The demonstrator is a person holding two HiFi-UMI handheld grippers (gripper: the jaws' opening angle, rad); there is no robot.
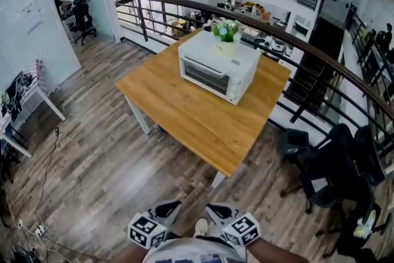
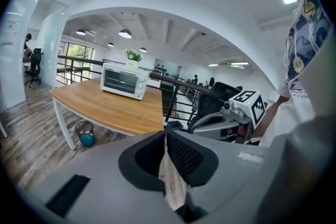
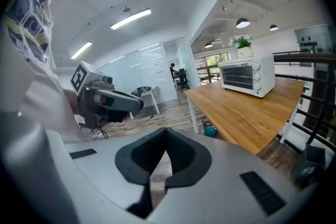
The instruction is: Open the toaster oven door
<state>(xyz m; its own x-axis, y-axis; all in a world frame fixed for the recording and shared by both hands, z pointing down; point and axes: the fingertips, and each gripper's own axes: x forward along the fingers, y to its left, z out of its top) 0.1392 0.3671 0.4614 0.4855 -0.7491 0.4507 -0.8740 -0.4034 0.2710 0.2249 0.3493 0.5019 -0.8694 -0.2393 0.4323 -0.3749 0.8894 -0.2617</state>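
The toaster oven point(image 1: 218, 68) stands on the wooden surface point(image 1: 184, 114) just above the centre of the head view, towards the far edge of the top. It is white, and its glass door point(image 1: 205, 75) is closed flat against the front, with the handle along its upper edge. Knobs sit in a column at the right end of the front. A potted plant point(image 1: 226, 31) with pale flowers rests on the oven's top, at its far side.

Both grippers are well apart from the oven, at the bottom edge of the head view, close to the person's body. The left gripper point(image 1: 171, 206) lies bottom centre-left and the right gripper point(image 1: 212, 209) bottom centre-right, their tips angled towards each other, each with its marker cube showing. In the left gripper view the jaws are together with nothing between them; only floor shows behind the seam. In the right gripper view the jaws likewise meet at their tips and are empty.

A teal waste bin point(image 2: 85, 134) stands on the floor under the surface, at centre-left of the left gripper view. The floor point(image 1: 92, 151) is grey-brown wood plank. A dark railing point(image 1: 295, 40) curves behind the surface, from upper left to right of the head view. Dark office chairs point(image 1: 332, 169) stand at lower right. A seated person point(image 1: 61, 0) is at upper left.
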